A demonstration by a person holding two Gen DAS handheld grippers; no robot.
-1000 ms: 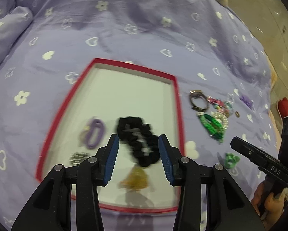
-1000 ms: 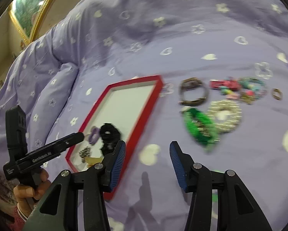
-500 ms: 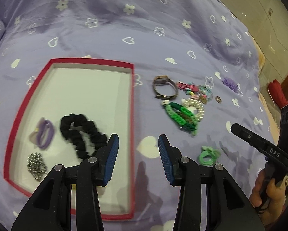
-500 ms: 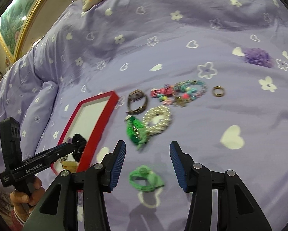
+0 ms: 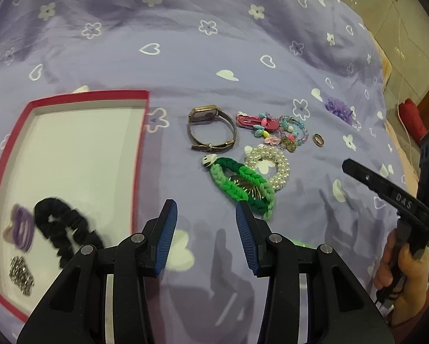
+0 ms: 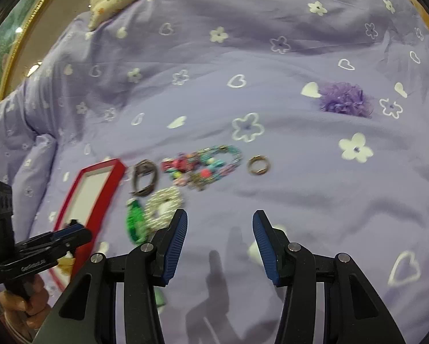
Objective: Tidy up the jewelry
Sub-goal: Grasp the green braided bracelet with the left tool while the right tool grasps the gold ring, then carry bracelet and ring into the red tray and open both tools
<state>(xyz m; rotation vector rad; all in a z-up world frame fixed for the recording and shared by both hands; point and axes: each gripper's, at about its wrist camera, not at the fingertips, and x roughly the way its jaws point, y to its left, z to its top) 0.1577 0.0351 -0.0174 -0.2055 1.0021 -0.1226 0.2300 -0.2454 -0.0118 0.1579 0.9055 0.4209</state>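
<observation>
Left gripper [image 5: 204,215]: jaws wide apart, nothing between them, hovering over bare bedspread [image 5: 185,57] just right of the red tray [image 5: 141,143]. Right gripper [image 6: 220,226]: also spread wide and holding nothing, over open cloth, with the loose pile ahead and to its left.

In the tray so far: black scrunchie [image 5: 62,229], purple hair tie [image 5: 22,226], a small metallic chain clump [image 5: 21,271], all bunched at the near-left end. Rest of the tray is bare white.

Still out on the cloth:
- green braided band [image 5: 240,182], just ahead of the left fingers, overlapping the pearl bracelet [image 5: 274,166]
- watch [image 5: 211,129]
- pink clip [image 5: 253,121] and beaded bracelet [image 5: 293,129], touching
- ring [image 5: 317,139], apart from the cluster
- purple flower piece [image 6: 343,99], well apart, far right

Judgement: roughly a third done, three in, about seven left. Green band looks like the closest pick for the left gripper; ring or flower suits the right.
</observation>
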